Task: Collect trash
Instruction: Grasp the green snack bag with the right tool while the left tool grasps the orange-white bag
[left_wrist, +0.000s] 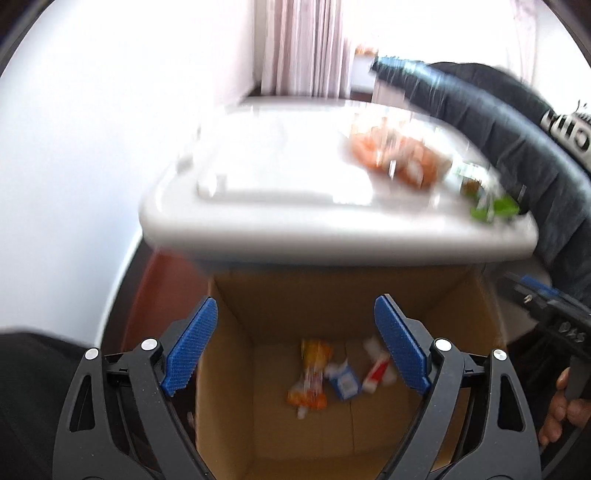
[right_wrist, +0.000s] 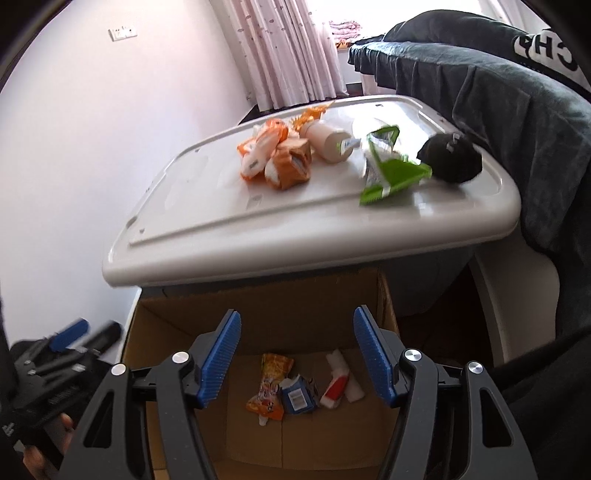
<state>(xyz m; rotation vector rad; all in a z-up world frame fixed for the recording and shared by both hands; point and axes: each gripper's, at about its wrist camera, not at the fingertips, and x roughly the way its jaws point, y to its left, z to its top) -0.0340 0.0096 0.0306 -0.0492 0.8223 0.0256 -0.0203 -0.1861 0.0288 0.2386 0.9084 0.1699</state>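
Note:
A cardboard box (right_wrist: 258, 306) stands on the floor under the front edge of a white table (right_wrist: 295, 236). In the box lie an orange snack wrapper (right_wrist: 271, 387), a blue carton (right_wrist: 298, 395) and a red-and-white wrapper (right_wrist: 338, 384); they also show in the left wrist view (left_wrist: 312, 373). On the table lie orange wrappers (right_wrist: 275, 155), a beige bottle (right_wrist: 328, 142), a green wrapper (right_wrist: 391, 170) and a black lump (right_wrist: 452, 158). My right gripper (right_wrist: 297, 354) is open and empty above the box. My left gripper (left_wrist: 295, 347) is open and empty above the box too.
A dark blanket (right_wrist: 517, 110) drapes over furniture right of the table. A white wall (right_wrist: 92, 129) is at the left and a pink curtain (right_wrist: 288, 51) behind. The left gripper body (right_wrist: 55, 362) shows at the right view's lower left. The left wrist view is motion-blurred.

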